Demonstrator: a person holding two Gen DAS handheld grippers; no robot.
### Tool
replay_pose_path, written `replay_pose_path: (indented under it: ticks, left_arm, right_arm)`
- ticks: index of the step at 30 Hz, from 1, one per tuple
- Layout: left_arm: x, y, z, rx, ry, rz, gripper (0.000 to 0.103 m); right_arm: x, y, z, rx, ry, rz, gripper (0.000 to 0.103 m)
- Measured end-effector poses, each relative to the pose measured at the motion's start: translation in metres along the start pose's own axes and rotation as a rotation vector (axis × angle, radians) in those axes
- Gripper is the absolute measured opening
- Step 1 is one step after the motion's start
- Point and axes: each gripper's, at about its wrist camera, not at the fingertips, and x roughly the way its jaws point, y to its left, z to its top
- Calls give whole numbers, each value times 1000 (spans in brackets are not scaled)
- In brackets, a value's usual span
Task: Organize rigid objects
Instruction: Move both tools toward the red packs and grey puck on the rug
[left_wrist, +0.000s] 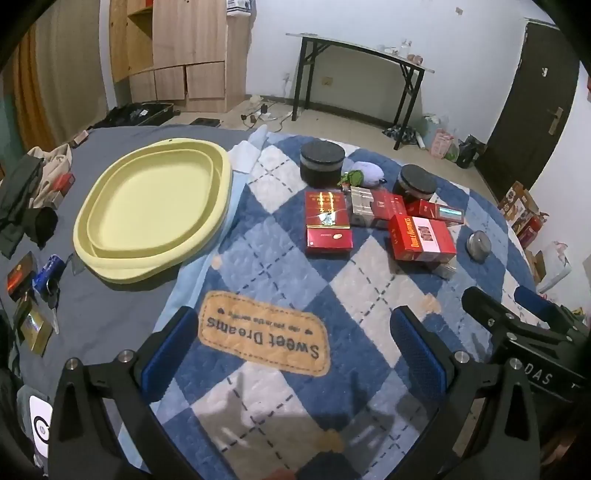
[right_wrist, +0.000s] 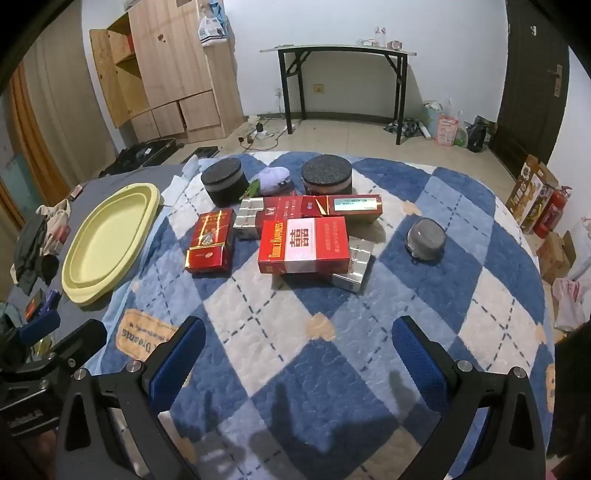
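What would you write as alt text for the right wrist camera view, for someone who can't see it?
The open right gripper hovers empty above a blue checked blanket; ahead lie a cluster of red boxes topped by a Double Happiness box, two black round containers and a small grey jar. An empty yellow tray sits left.

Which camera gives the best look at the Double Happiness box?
The right wrist view: the Double Happiness box sits near centre, its top face and lettering plain. The left wrist view shows it off to the right, at a slant.

Silver box (right_wrist: 351, 267) half under red carton (right_wrist: 303, 245)
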Motion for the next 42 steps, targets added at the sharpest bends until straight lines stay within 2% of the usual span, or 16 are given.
replay_pose_path:
  ticks: [6, 10, 14, 18, 24, 31, 34, 36, 38, 40, 42]
  left_arm:
    - [2, 11, -4, -41, 8, -35, 103]
    - [6, 8, -2, -38, 33, -30, 103]
    - [5, 6, -5, -34, 22, -52, 103]
    - [5, 3, -7, -19, 22, -41, 103]
    - [10, 11, -10, -45, 46, -51, 103]
    - [13, 15, -8, -48, 50, -47, 103]
    - [18, 11, -5, -45, 79, -66, 103]
    - [20, 11, 0, -40, 90, -88, 103]
    - [23, 10, 5, -27, 82, -76, 103]
    - [31, 8, 15, 0, 75, -58, 103]
    - [42, 3, 25, 33, 77, -45, 103]
  right_arm:
    - [0, 0, -1, 3, -8, 8, 103]
    - [-1, 2, 2, 2, -1, 9, 103]
    - [0, 0, 4, 8, 5, 14, 103]
    - [3, -1, 0, 9, 4, 19, 103]
    - [3, -5, 1, 34, 4, 26, 103]
    - [-15, -35, 4, 169, -79, 1, 103]
    - [-15, -43, 6, 185, -59, 7, 103]
    - [-19, -54, 13, 171, -55, -22, 103]
    - [-24, -73, 23, 153, -61, -70, 103]
    - [-17, -96, 30, 146, -10, -109, 103]
    - [-6, -109, 33, 175, 28, -88, 103]
